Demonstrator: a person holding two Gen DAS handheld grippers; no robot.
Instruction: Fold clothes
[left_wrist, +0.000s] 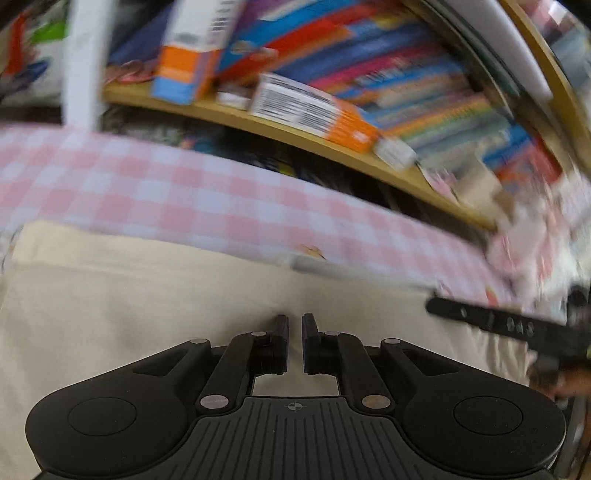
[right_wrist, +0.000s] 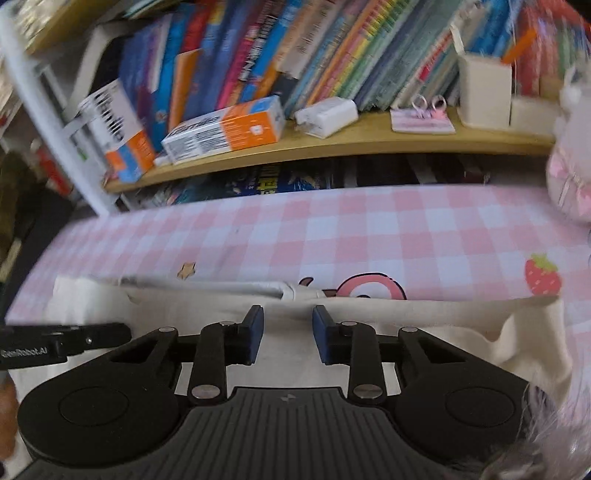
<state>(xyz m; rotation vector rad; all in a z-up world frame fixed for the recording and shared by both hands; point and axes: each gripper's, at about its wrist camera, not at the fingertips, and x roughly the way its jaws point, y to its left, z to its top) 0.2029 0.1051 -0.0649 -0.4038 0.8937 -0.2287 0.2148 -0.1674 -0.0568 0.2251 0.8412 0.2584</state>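
- left view motion-blurred; left gripper jaws nearly together, nothing between
- right gripper jaws apart, empty, over cream garment on pink checked cloth
- strawberry print only in right view

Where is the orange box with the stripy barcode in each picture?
Left wrist: the orange box lies on the shelf, upper middle, blurred.
Right wrist: the same box lies on the shelf, upper left of middle.
Shared landmark: the pink checked cloth runs below the shelf in both.
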